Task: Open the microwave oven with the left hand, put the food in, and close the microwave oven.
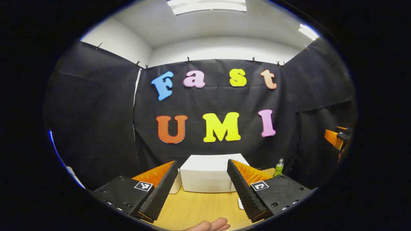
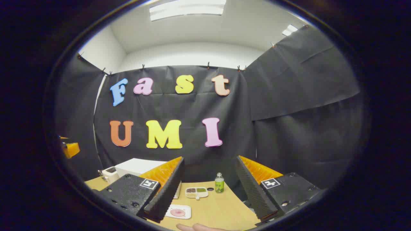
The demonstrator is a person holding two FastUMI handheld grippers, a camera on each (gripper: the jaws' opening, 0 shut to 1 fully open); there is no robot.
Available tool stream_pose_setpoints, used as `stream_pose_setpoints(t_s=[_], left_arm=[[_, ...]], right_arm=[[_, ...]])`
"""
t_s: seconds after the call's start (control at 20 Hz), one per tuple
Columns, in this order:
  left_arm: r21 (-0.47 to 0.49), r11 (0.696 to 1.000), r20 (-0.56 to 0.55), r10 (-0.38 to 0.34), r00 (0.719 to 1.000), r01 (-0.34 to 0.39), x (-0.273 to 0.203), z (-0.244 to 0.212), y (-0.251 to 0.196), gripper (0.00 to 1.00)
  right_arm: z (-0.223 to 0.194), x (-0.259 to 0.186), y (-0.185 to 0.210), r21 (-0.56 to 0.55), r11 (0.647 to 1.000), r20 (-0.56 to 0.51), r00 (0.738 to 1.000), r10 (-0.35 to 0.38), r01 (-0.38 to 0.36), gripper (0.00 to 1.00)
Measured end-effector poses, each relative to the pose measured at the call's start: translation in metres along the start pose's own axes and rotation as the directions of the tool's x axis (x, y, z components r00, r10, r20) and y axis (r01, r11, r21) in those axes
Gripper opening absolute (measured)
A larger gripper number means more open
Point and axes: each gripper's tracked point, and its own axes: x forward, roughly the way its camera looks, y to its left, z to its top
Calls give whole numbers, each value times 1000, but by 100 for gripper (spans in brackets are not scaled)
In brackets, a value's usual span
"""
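We hold the left gripper [image 1: 201, 189] level above the desk [image 1: 199, 208], jaws wide open and empty, aimed at the white microwave oven [image 1: 207, 175] at the back. The right gripper [image 2: 208, 189] is also wide open and empty. Its view shows a food plate [image 2: 178, 212], a compartment tray [image 2: 196, 192] and a green bottle [image 2: 219, 183].
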Motion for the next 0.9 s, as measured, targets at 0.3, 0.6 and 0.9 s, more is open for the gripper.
stream_pose_setpoints(t_s=[0.3,0.6,0.9], left_arm=[[16,999,8,29,1000,-29,-9,1,5,95],[0,1000,17,14,1000,-14,-9,3,-8,95],[-89,995,73,-35,997,41,16,15,-28,95]], right_arm=[[0,-4,0,2,1000,-1,1000,19,-19,100],[-2,-5,-3,17,999,4,999,36,-37,92],[-4,-5,-7,50,997,13,998,65,-65,92]])
